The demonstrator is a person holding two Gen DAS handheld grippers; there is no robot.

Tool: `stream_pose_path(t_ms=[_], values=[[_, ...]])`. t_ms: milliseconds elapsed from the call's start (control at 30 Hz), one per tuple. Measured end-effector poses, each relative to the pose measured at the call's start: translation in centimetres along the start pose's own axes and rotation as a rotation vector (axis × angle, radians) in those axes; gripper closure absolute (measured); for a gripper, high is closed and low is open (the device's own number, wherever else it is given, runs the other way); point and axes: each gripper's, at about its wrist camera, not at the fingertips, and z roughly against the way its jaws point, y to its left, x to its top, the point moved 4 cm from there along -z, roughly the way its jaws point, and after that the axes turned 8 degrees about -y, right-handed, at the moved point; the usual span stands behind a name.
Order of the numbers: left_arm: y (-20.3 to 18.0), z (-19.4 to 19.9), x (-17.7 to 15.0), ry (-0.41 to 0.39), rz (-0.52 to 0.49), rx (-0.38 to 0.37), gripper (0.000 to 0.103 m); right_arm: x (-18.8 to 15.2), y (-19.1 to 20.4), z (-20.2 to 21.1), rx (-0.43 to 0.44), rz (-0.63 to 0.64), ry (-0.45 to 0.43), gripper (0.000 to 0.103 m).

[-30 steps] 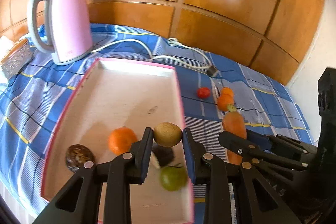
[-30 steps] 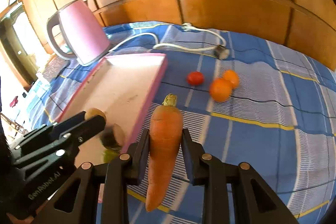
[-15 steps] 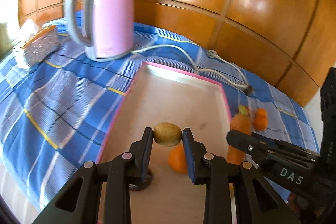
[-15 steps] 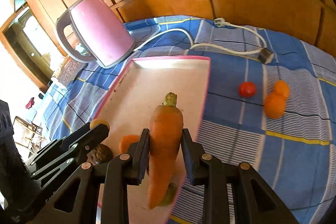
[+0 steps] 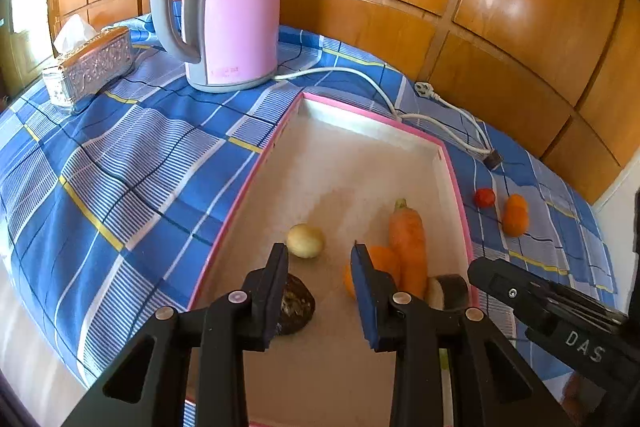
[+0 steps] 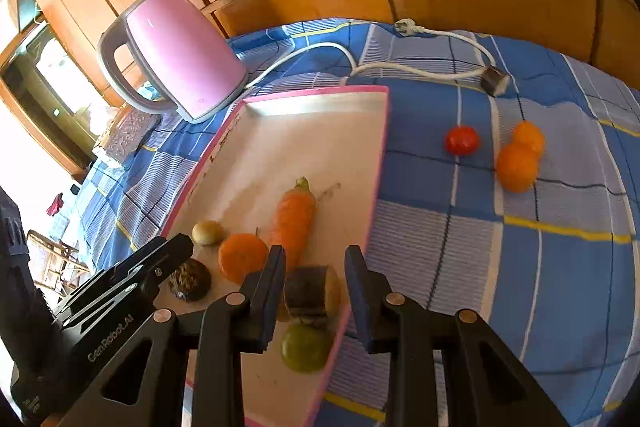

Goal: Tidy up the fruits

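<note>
Your left gripper (image 5: 319, 254) is spread wide with nothing between its fingers, hovering over the near end of the tray (image 5: 256, 171). The kiwi (image 5: 305, 241) lies on the tray floor just ahead of the left finger. Your right gripper (image 6: 315, 255) is likewise spread and empty, above the tray's near right part. The carrot (image 6: 294, 217) lies in the tray, leafy end pointing away from you, with an orange (image 6: 243, 257) touching or just beside its left flank. A dark brown round item (image 6: 189, 279) sits near the left rim; a dark-and-pale chunk (image 6: 310, 290) and a green fruit (image 6: 306, 347) sit near the right rim, under the right gripper.

On the cloth (image 6: 520, 267) right of the tray: a tomato (image 6: 461, 140) and two oranges (image 6: 516, 166) touching each other. Kettle (image 5: 224, 7) stands beyond the tray; tissue box (image 5: 90, 69) to its left.
</note>
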Motion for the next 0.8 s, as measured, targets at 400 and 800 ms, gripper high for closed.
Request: stream_pose_path(t_ms=[400,800], values=[[-2.1,1.5,-0.9,-0.013,-0.052,-0.022,0.070,-1.2,-0.5,2.2,-0.057,0.025,-0.046,0.072],[-4.1,2.7,-2.1,-0.014,-0.100,-0.057,0.070,-1.8,-2.0,4.2,-0.123,-0.003,-0.091,0.072]])
